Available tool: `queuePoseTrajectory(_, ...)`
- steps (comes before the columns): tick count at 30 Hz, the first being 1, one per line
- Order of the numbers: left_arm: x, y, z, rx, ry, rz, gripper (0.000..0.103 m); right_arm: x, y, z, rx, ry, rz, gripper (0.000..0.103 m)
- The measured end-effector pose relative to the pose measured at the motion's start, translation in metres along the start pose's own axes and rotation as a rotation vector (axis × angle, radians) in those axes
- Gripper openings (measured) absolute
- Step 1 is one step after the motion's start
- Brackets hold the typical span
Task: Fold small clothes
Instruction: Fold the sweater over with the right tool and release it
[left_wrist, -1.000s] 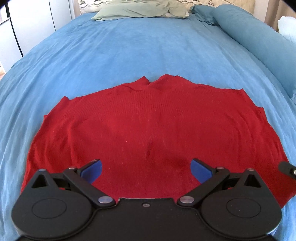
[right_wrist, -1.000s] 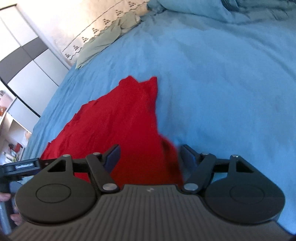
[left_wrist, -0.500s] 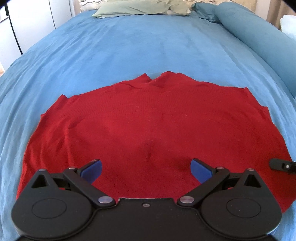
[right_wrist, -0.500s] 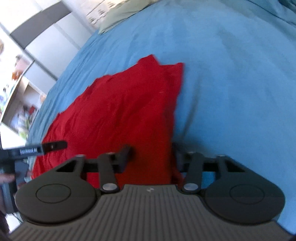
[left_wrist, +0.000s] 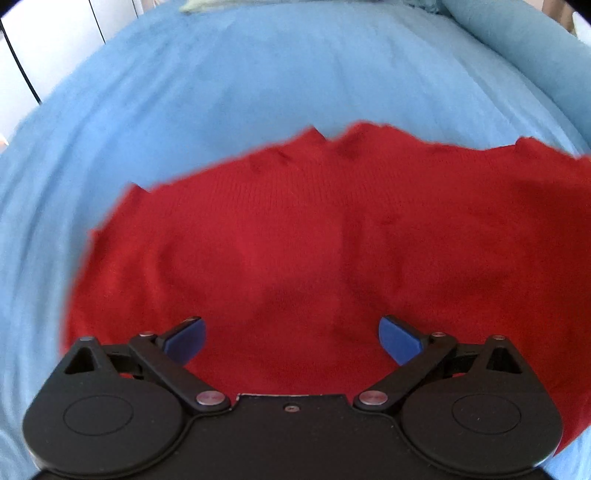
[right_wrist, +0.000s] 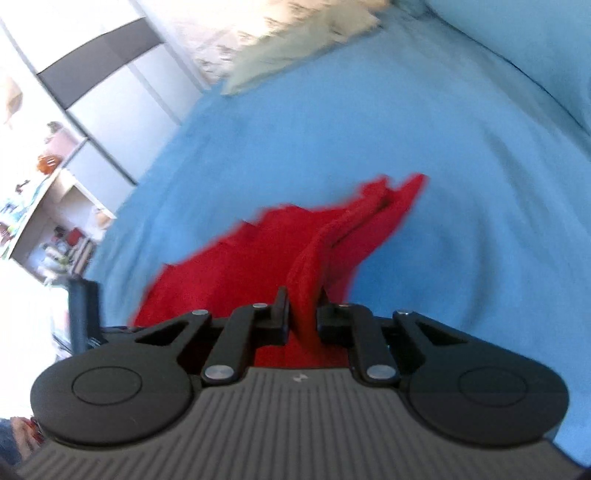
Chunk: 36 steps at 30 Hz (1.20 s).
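Note:
A red knit garment (left_wrist: 314, 236) lies spread on a blue bedspread (left_wrist: 221, 85). My left gripper (left_wrist: 291, 338) is open, with its blue fingertips (left_wrist: 186, 338) wide apart just above the garment's near part. My right gripper (right_wrist: 302, 314) is shut on the red garment (right_wrist: 258, 258) at its right edge. A raised fold (right_wrist: 306, 284) of the cloth runs up from between its jaws. The far corner (right_wrist: 399, 195) of the garment is lifted and doubled over. The left gripper (right_wrist: 83, 310) shows as a dark blurred shape at the left of the right wrist view.
A long blue bolster (left_wrist: 517, 48) lies along the right side of the bed. Pale green pillows (right_wrist: 295, 51) lie at the head. White wardrobe doors (left_wrist: 48, 44) and shelves with small items (right_wrist: 55, 236) stand to the left of the bed.
My right gripper closed on the garment's right edge and lifted it into a fold. My left gripper moved forward and lower over the garment, still open.

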<state>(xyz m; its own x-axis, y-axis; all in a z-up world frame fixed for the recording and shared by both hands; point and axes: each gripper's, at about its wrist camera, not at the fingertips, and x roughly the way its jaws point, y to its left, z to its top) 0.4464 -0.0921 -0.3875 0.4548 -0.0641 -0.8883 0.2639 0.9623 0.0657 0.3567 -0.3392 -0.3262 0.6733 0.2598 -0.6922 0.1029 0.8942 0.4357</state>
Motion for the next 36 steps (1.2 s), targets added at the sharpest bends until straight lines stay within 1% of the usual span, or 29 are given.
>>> queuePoseTrajectory(2,-0.016,0.022,0.0,-0.005,-0.007,0.005,0.102,0.002,0.04,0.009,-0.049,-0.01,0.044,0.027)
queuePoseTrajectory(4,-0.031,0.051,-0.005,-0.019,-0.002,0.019,0.102,0.011,0.086,0.015,-0.117,-0.01,0.091,0.027)
queuePoseTrajectory(7,-0.052,0.102,-0.02,-0.046,-0.003,0.073,0.102,0.035,0.156,0.011,-0.221,0.015,0.178,0.027)
queuePoseTrajectory(9,-0.057,0.137,-0.036,-0.081,0.012,0.094,0.102,0.062,0.196,-0.004,-0.292,0.064,0.217,0.027)
queuePoseTrajectory(10,-0.057,0.152,-0.043,-0.095,0.021,0.101,0.102,0.081,0.212,-0.015,-0.32,0.102,0.225,0.027)
queuePoseTrajectory(11,-0.055,0.165,-0.053,-0.107,0.03,0.114,0.102,0.101,0.224,-0.028,-0.348,0.141,0.225,0.027)
queuePoseTrajectory(13,-0.049,0.189,-0.072,-0.129,0.056,0.144,0.102,0.144,0.239,-0.057,-0.41,0.217,0.182,0.027)
queuePoseTrajectory(14,-0.046,0.198,-0.08,-0.145,0.069,0.149,0.102,0.16,0.243,-0.07,-0.439,0.253,0.177,0.027)
queuePoseTrajectory(15,-0.045,0.206,-0.088,-0.165,0.075,0.148,0.102,0.171,0.246,-0.082,-0.46,0.269,0.182,0.027)
queuePoseTrajectory(17,-0.045,0.217,-0.099,-0.2,0.062,0.133,0.102,0.176,0.254,-0.093,-0.538,0.259,0.162,0.027)
queuePoseTrajectory(18,-0.046,0.221,-0.104,-0.212,0.054,0.126,0.102,0.176,0.258,-0.094,-0.566,0.248,0.158,0.03)
queuePoseTrajectory(19,-0.047,0.222,-0.106,-0.219,0.047,0.125,0.102,0.172,0.257,-0.095,-0.574,0.244,0.165,0.034)
queuePoseTrajectory(20,-0.048,0.223,-0.108,-0.225,0.041,0.124,0.102,0.167,0.256,-0.094,-0.572,0.237,0.175,0.04)
queuePoseTrajectory(22,-0.052,0.223,-0.106,-0.23,0.03,0.115,0.102,0.159,0.254,-0.086,-0.557,0.234,0.222,0.073)
queuePoseTrajectory(23,-0.056,0.222,-0.106,-0.23,0.022,0.109,0.102,0.148,0.251,-0.089,-0.551,0.225,0.249,0.08)
queuePoseTrajectory(24,-0.06,0.223,-0.105,-0.227,0.014,0.101,0.102,0.136,0.249,-0.086,-0.548,0.211,0.262,0.09)
queuePoseTrajectory(25,-0.064,0.222,-0.103,-0.224,0.004,0.089,0.102,0.122,0.245,-0.081,-0.546,0.191,0.272,0.093)
queuePoseTrajectory(26,-0.068,0.22,-0.102,-0.222,-0.003,0.068,0.102,0.114,0.246,-0.077,-0.542,0.177,0.278,0.093)
queuePoseTrajectory(28,-0.08,0.216,-0.099,-0.228,-0.02,-0.006,0.102,0.09,0.234,-0.071,-0.518,0.153,0.272,0.101)
queuePoseTrajectory(30,-0.085,0.206,-0.096,-0.235,-0.019,-0.085,0.102,0.077,0.223,-0.072,-0.505,0.154,0.228,0.102)
queuePoseTrajectory(33,-0.081,0.194,-0.091,-0.235,-0.019,-0.153,0.102,0.076,0.206,-0.085,-0.519,0.174,0.155,0.102)
queuePoseTrajectory(34,-0.078,0.19,-0.089,-0.23,-0.02,-0.163,0.102,0.08,0.201,-0.09,-0.521,0.177,0.154,0.097)
queuePoseTrajectory(35,-0.076,0.185,-0.088,-0.222,-0.016,-0.166,0.102,0.087,0.197,-0.093,-0.528,0.178,0.156,0.095)
queuePoseTrajectory(36,-0.073,0.181,-0.086,-0.213,-0.014,-0.164,0.102,0.095,0.194,-0.098,-0.539,0.178,0.147,0.088)
